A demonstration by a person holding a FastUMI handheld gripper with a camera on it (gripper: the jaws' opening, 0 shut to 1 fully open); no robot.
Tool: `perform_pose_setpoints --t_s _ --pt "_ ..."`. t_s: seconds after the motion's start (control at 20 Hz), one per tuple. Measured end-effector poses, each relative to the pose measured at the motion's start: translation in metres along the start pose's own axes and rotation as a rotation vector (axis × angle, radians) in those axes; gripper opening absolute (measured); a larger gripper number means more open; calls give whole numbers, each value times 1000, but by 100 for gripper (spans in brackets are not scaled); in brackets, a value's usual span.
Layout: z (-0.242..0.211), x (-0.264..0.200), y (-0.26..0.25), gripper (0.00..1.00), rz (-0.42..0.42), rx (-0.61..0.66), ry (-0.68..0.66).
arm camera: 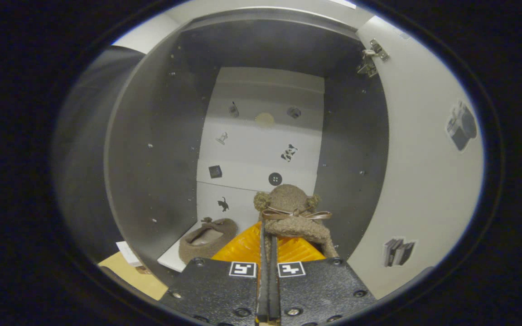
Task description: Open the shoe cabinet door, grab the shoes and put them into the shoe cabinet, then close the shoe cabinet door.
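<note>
My gripper (268,242) is shut on the rim of a brown fuzzy shoe (295,213) with a ribbon bow, held up just ahead of the fingers at the cabinet's mouth. The shoe cabinet (261,131) stands open before me, with dark side walls and a pale back panel dotted with small stickers. Its door (424,172) is swung open to the right of the fingers, hinge (372,56) showing at the top. A second matching brown shoe (206,240) lies on the cabinet's white bottom shelf (172,261), left of the fingers.
The cabinet's left side wall (152,172) is close beside the shoe on the shelf. A tan floor patch (125,274) with a small white slip lies below the cabinet's left corner. Stickers mark the inside of the open door.
</note>
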State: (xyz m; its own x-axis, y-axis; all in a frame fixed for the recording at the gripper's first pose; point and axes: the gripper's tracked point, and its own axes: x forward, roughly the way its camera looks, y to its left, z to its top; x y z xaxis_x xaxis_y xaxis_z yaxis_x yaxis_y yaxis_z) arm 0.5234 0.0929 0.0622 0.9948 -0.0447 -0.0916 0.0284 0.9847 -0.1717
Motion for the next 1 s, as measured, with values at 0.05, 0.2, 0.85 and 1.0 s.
perform_pose_setpoints --t_s 0.05,0.2,0.85,1.0 --pt "-11 12 0 4 -6 9 20" --pt "-30 47 11 5 24 17 17" --pt "-67 144 35 11 52 23 74" --pt "-70 147 40 12 60 49 60"
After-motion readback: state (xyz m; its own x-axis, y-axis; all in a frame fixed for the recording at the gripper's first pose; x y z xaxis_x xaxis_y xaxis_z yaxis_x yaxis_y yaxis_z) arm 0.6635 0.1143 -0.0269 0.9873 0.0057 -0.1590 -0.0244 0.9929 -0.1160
